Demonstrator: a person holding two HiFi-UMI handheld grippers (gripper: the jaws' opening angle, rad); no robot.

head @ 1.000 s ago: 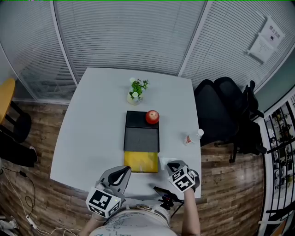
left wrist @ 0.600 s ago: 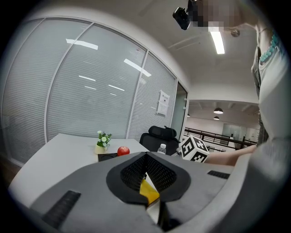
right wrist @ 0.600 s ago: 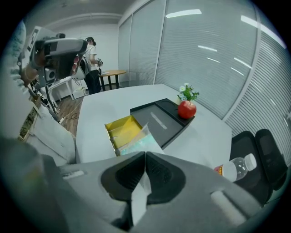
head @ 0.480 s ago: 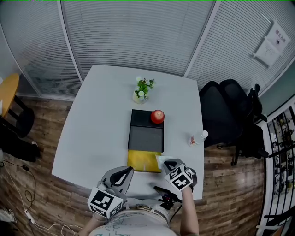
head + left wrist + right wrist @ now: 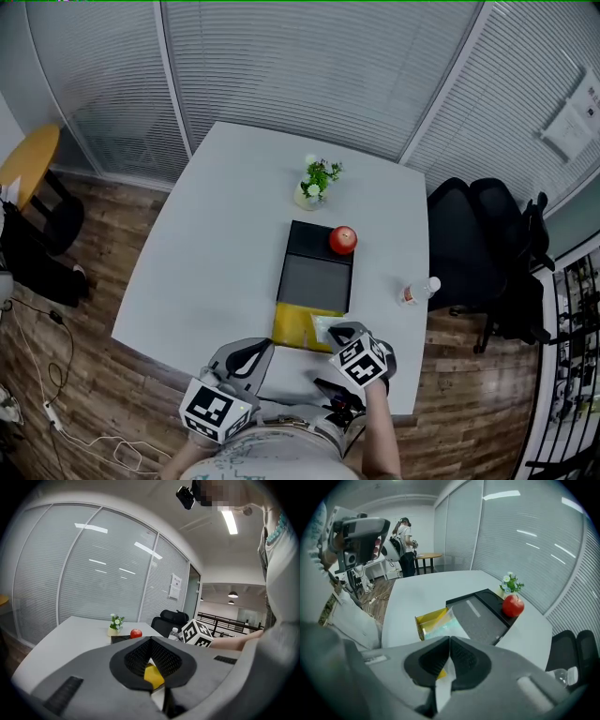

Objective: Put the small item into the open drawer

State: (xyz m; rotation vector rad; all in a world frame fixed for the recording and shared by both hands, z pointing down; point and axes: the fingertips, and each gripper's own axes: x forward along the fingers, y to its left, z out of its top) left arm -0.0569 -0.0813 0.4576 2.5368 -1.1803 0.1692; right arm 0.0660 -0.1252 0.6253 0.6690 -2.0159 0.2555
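Both claws are held low and close in front of the person's body, side by side and pointing toward the far side. The left claw point(image 5: 253, 348) has its jaws closed together with nothing between them. The right claw point(image 5: 337, 331), carried on a bare forearm point(image 5: 380, 439), reaches slightly farther, and its jaws are pinched tight on a clear packet point(image 5: 322, 325).
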